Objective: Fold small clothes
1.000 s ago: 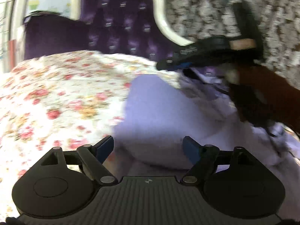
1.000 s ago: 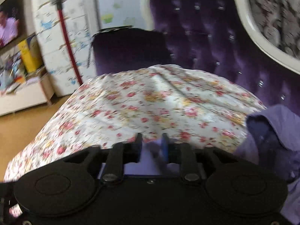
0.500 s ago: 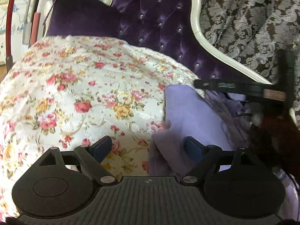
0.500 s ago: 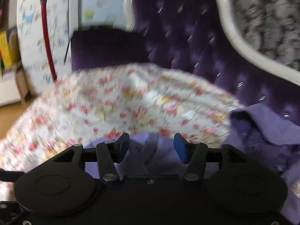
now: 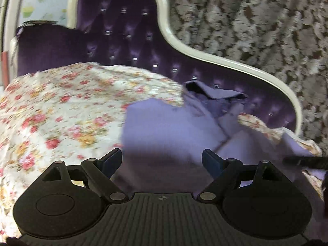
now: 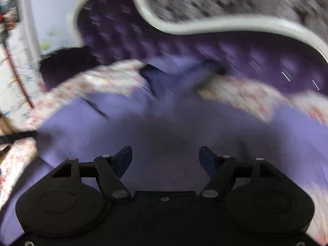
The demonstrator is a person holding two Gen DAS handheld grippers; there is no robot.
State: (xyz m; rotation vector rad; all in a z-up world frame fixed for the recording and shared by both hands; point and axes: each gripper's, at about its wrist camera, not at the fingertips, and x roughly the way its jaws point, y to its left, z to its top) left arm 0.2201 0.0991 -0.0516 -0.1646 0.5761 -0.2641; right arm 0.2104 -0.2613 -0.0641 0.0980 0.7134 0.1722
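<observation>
Left tool [image 5: 162, 160] jaws apart, empty, over the shirt [image 5: 164, 127]; right tool [image 6: 165, 156] jaws opening, empty, over shirt too; shirt on floral sheet [image 5: 61, 106].

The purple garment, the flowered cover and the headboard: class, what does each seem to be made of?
Purple garment: thin woven cloth, probably cotton, matte; it lies in soft folds. Flowered cover: printed fabric with a slight sheen, wrinkled. Headboard: button-tufted plush, likely velvet, in a glossy cream frame, wood or plastic.
</observation>
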